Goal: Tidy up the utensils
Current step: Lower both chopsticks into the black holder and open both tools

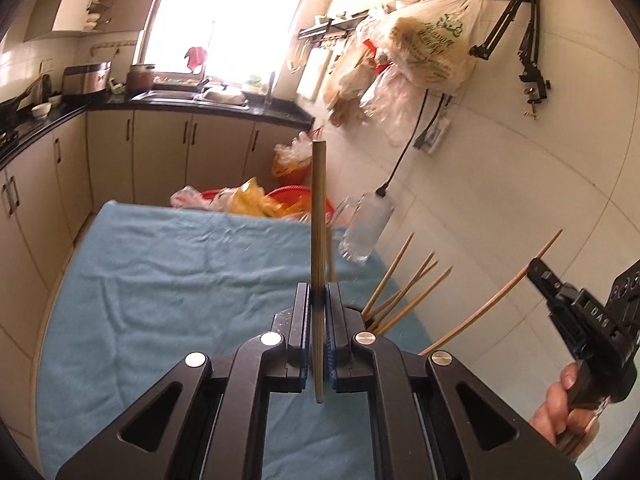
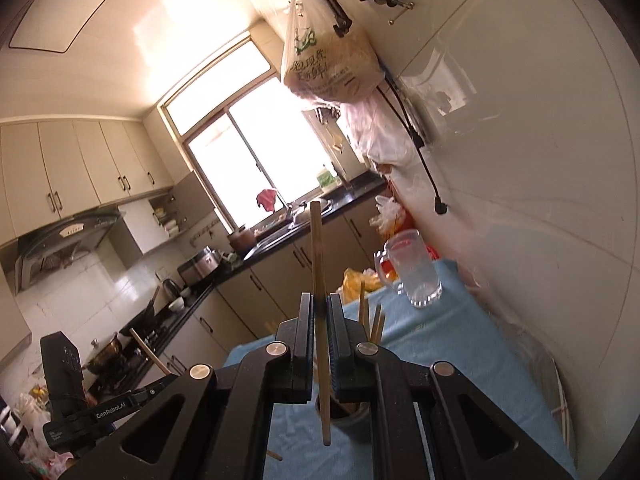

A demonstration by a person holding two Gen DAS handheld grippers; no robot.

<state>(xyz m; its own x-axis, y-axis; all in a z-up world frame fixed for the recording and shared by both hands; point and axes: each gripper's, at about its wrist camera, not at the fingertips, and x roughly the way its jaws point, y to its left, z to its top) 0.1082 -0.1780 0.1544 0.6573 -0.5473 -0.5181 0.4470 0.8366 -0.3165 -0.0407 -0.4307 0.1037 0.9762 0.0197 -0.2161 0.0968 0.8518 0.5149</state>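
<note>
Chopsticks: 1 pinched upright in each tongs, left [image 1: 319,300] and right [image 2: 320,304].

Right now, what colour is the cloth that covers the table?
Light blue. The cloth shows best in the left wrist view.

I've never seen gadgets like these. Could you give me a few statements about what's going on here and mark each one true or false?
1. The left tool grips a chopstick. True.
2. The right tool is empty. False: it also clamps a chopstick.
3. The table is covered by a blue cloth. True.
4. The glass mug holds the other chopsticks. False: it holds none; they stand in a dark cup below the right tool.
5. A plastic bag hangs on the wall. True.
</note>
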